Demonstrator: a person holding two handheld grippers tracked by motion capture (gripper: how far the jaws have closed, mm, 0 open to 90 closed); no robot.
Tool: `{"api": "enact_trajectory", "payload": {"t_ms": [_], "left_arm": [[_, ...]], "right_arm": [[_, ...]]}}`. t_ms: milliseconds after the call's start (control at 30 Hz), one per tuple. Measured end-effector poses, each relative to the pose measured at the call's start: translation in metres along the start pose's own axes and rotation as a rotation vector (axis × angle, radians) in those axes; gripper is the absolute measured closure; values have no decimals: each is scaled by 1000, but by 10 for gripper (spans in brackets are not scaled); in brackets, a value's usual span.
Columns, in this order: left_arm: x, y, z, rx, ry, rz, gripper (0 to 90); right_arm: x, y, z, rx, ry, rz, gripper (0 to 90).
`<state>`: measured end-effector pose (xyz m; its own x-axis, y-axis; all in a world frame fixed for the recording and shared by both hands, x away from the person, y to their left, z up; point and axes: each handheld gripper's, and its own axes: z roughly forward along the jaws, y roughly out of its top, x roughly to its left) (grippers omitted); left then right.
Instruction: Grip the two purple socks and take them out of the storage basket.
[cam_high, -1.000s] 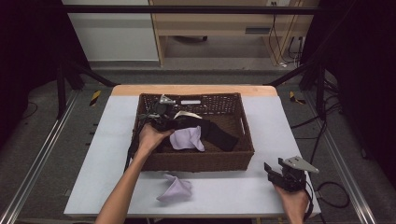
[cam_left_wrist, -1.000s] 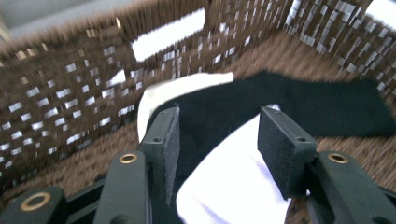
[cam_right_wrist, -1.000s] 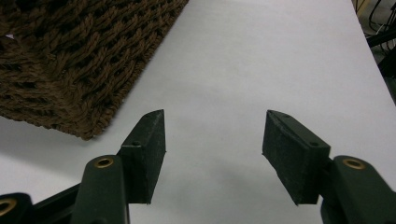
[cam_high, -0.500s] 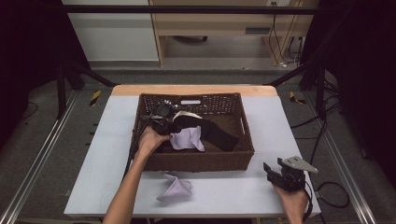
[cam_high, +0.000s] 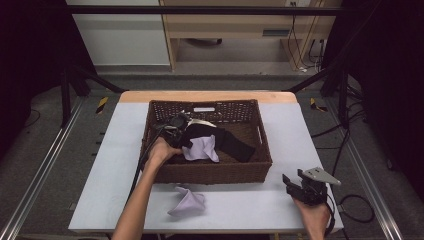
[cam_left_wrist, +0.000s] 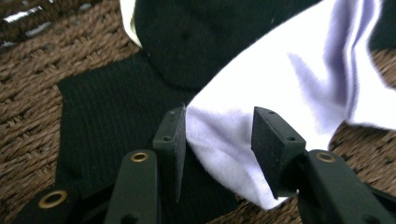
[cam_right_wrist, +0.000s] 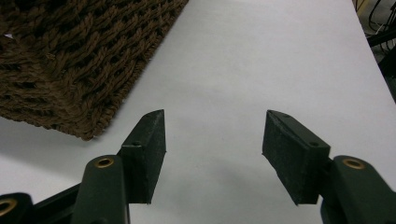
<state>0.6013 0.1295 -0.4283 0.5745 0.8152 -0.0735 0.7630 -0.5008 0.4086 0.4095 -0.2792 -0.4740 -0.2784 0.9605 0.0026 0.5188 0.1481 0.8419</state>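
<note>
A brown wicker basket (cam_high: 210, 172) stands mid-table and holds a black garment (cam_high: 235, 145) with a pale lavender cloth (cam_high: 202, 148) lying on it. My left gripper (cam_high: 184, 140) reaches into the basket at its left side. In the left gripper view the left gripper (cam_left_wrist: 217, 116) is open, and the lavender cloth's (cam_left_wrist: 280, 79) corner lies between the jaws, over the black garment (cam_left_wrist: 102, 116). My right gripper (cam_high: 292, 182) rests open near the table's front right, its jaws empty over the bare white table (cam_right_wrist: 261, 60) in the right gripper view (cam_right_wrist: 212, 116).
A second lavender cloth (cam_high: 187, 202) lies crumpled on the table in front of the basket. A cream strip (cam_high: 200, 122) shows at the back of the basket. The basket's corner (cam_right_wrist: 70, 70) sits left of the right gripper. Cables hang off the table's right edge.
The left hand and gripper have shifted slightly toward the lavender cloth inside the basket. The right gripper has stayed where it was.
</note>
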Motion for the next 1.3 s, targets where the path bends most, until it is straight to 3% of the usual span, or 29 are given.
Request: {"api": "enact_trajectory", "payload": {"t_ms": [233,267,367,467,667,900,1300], "left_arm": [[0,-1,4,61,13,-11,669],[0,-1,4,61,18,-14,741],[0,-1,3,66,21,-18,805],[0,-1,-1,39,7,-35,853],[-2,-6,-19,-141,-69,-22,868],[-7,-12,-39,-366,-66,9,871],[-8,-20,-56,-551,-44,15,876]], "right_arm": [[0,0,0,-1,0,-4,396],[-1,0,0,-2,-2,-6,397],[-1,0,-1,-2,-2,-5,396],[-1,0,-1,-1,-3,-5,398],[-1,0,-1,0,0,0,400],[-1,-1,-1,1,-4,-4,402],[-1,0,-2,2,-2,1,403]]}}
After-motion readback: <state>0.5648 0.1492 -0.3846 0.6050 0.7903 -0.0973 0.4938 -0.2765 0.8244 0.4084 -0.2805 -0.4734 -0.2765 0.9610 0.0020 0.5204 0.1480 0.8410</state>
